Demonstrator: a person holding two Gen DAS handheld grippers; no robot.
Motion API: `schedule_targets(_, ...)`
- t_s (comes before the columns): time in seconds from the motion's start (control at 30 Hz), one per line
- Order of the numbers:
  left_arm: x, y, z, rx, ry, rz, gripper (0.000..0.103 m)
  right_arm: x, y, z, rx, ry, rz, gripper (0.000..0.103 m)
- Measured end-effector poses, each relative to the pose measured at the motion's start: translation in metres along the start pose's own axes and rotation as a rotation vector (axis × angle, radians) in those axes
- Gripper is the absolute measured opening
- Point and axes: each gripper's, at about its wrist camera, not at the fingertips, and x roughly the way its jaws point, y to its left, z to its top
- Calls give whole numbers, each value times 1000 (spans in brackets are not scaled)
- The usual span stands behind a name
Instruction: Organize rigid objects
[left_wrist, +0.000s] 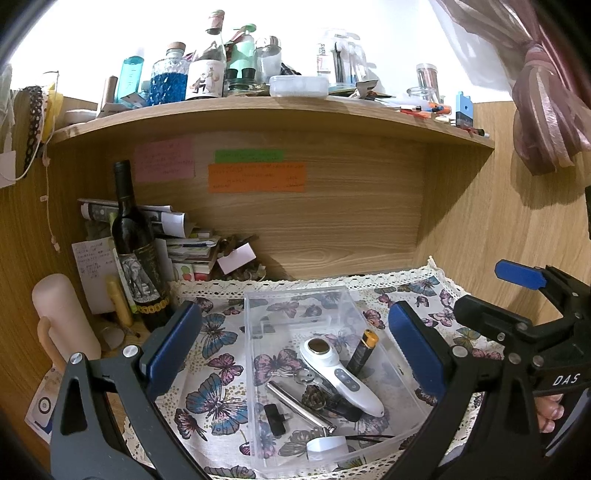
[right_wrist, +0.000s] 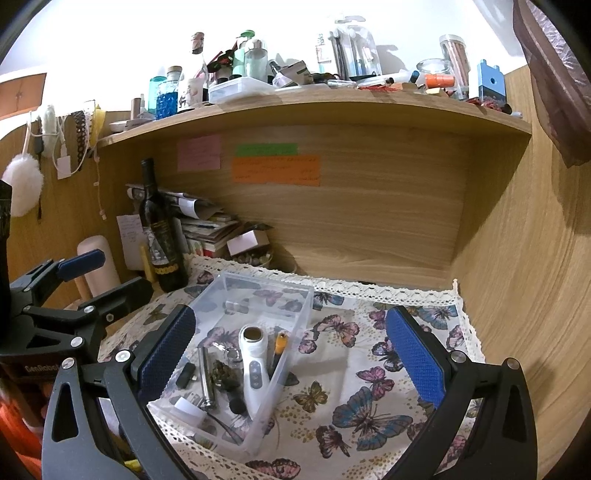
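while both the left gripper (left_wrist: 291, 354) & right gripper (right_wrist: 291, 350) hung wide open w/ nothing held, the clear plastic box (left_wrist: 258, 373) on the butterfly cloth (right_wrist: 369, 391) already held the small hard things, so sorting looked nearly done; next prob. check for leftovers.

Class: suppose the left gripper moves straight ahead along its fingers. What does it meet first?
Probably the clear plastic box, most likely the white handheld device lying inside. The open left gripper frames both, though depth is hard to judge.
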Motion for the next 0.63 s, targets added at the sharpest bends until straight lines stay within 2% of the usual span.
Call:
schedule_targets(0.3,0,-2,-1,24,-1,0,103,1,2,1,-3,-1,-8,103)
schedule_targets(0.63,5,2,-2,8,14,-16,103,7,1,1,-3,6,-13,103)
